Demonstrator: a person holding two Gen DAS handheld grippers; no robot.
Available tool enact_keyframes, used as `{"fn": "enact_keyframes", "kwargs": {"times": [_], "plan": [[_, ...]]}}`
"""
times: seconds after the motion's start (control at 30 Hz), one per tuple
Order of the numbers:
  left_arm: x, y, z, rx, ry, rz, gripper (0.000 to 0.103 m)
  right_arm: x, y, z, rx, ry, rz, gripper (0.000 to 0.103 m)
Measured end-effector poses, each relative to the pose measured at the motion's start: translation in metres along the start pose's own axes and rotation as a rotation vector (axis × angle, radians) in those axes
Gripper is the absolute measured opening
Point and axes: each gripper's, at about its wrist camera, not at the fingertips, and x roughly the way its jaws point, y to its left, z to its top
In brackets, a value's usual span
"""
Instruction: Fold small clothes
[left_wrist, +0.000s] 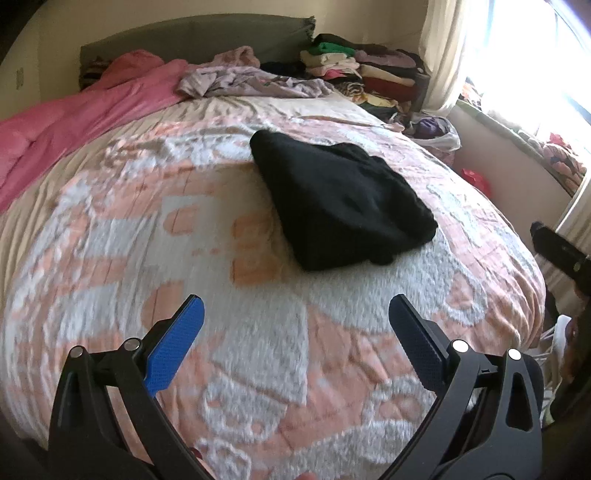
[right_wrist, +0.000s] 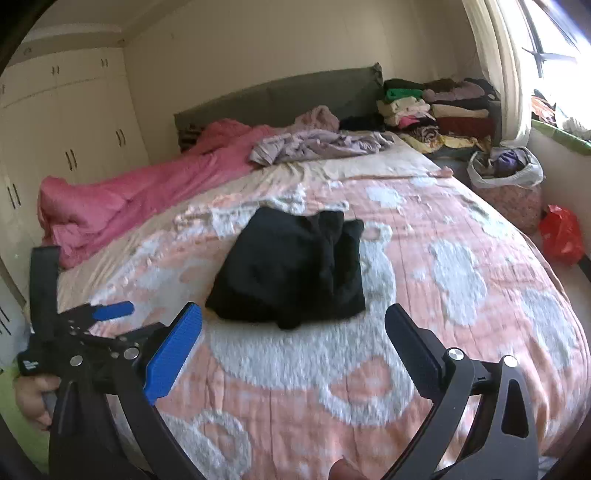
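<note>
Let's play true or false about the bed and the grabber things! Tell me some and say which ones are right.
1. The black garment lies on the bedspread. True.
2. The left gripper is squeezing the black garment. False: it is open and holds nothing, apart from the garment.
3. The right gripper is open. True.
4. The blanket bunched along the far side of the bed is blue. False: it is pink.
5. A stack of folded clothes sits near the headboard. True.
</note>
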Motion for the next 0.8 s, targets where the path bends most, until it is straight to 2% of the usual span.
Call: {"fn": "enact_keyframes", "kwargs": {"times": [0.23,0.33,0.47,0.63,0.8], "plan": [[-0.004,0.002,-0.035,-0.039,-0.005,0.013,0.094,0.008,0.010,-0.031,-0.002,0.038,-0.082,0.099],[-0.003,0.000,-0.048,-0.055,0.011,-0.021,0.094,0.014,0.008,-0.044,0.019,0.040,-0.099,0.099],[0.005,-0.005,-0.054,-0.033,0.014,0.005,0.094,0.022,0.003,-0.056,0.039,0.030,-0.130,0.099],[0.009,-0.004,-0.055,-0.041,-0.003,0.008,0.094,0.038,0.000,-0.066,0.044,0.061,-0.129,0.099],[0.014,0.000,-0.055,-0.053,0.008,0.024,0.094,0.040,0.003,-0.067,0.033,0.052,-0.121,0.099]]}}
